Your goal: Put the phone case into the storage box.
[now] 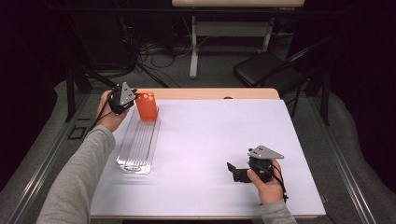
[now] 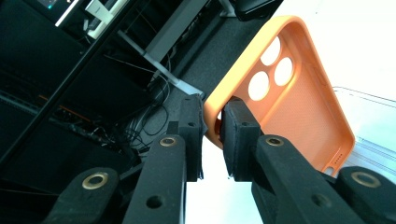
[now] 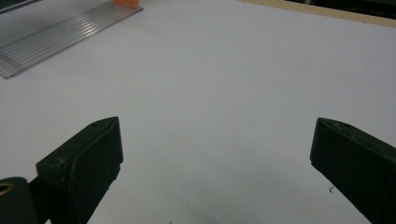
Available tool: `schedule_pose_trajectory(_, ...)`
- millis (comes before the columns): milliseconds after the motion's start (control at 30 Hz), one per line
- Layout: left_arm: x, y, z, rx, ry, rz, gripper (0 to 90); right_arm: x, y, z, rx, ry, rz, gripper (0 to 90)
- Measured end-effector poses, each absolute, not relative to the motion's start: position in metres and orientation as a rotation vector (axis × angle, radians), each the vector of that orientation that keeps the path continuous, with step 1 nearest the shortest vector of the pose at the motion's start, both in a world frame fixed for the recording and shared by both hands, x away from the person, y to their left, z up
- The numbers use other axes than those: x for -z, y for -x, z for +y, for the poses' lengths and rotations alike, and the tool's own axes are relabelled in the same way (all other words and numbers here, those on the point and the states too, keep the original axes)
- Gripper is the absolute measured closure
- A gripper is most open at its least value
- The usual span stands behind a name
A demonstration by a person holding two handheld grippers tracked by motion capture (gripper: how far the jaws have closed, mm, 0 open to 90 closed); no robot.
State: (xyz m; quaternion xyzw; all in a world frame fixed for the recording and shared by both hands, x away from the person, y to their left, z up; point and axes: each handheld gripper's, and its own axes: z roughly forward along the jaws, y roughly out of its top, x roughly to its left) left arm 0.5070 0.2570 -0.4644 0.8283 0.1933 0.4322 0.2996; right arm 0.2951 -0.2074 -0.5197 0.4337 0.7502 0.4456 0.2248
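L gripper point(image 2: 212, 135) is pinching the orange phone case point(image 2: 299, 102) by its top rim, over the far end of the clear ribbed tray point(image 1: 137, 144), R gripper point(image 3: 215, 154) spread wide & idle — case looks light, soft, bendy, so grip the rim.

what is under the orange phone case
The phone case stands upright at the far end of a clear ribbed tray, its edge pinched by the left gripper. The case's foot covers the spot where it would meet the tray, so contact is unclear.
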Motion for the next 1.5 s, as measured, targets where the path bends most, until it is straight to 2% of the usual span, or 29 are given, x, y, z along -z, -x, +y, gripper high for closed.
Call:
schedule_pose_trajectory(233,0.467,-0.508,0.256,-1.135,-2.21,0.528,72.2,0.52,-0.295,-0.207,-1.229,-1.197,2.068,2.2)
schedule_pose_trajectory(433,0.469,-0.509,0.255,-1.151,-2.206,0.558,52.1,0.52,-0.295,-0.207,-1.224,-1.197,2.075,2.2)
schedule_pose_trajectory(600,0.47,-0.509,0.255,-1.168,-2.223,0.594,40.8,0.521,-0.295,-0.206,-1.226,-1.192,2.077,2.2)
schedule_pose_trajectory(833,0.467,-0.504,0.258,-1.152,-2.247,0.623,40.5,0.521,-0.294,-0.206,-1.227,-1.188,2.079,2.2)
schedule_pose_trajectory(1000,0.464,-0.499,0.259,-1.108,-2.256,0.661,43.8,0.521,-0.294,-0.206,-1.226,-1.185,2.083,2.2)
schedule_pose_trajectory(1300,0.452,-0.487,0.267,-0.994,-2.142,0.771,45.4,0.52,-0.294,-0.206,-1.229,-1.183,2.081,2.2)
schedule_pose_trajectory(1500,0.447,-0.481,0.272,-0.892,-2.094,0.828,38.0,0.52,-0.294,-0.206,-1.234,-1.18,2.076,2.2)
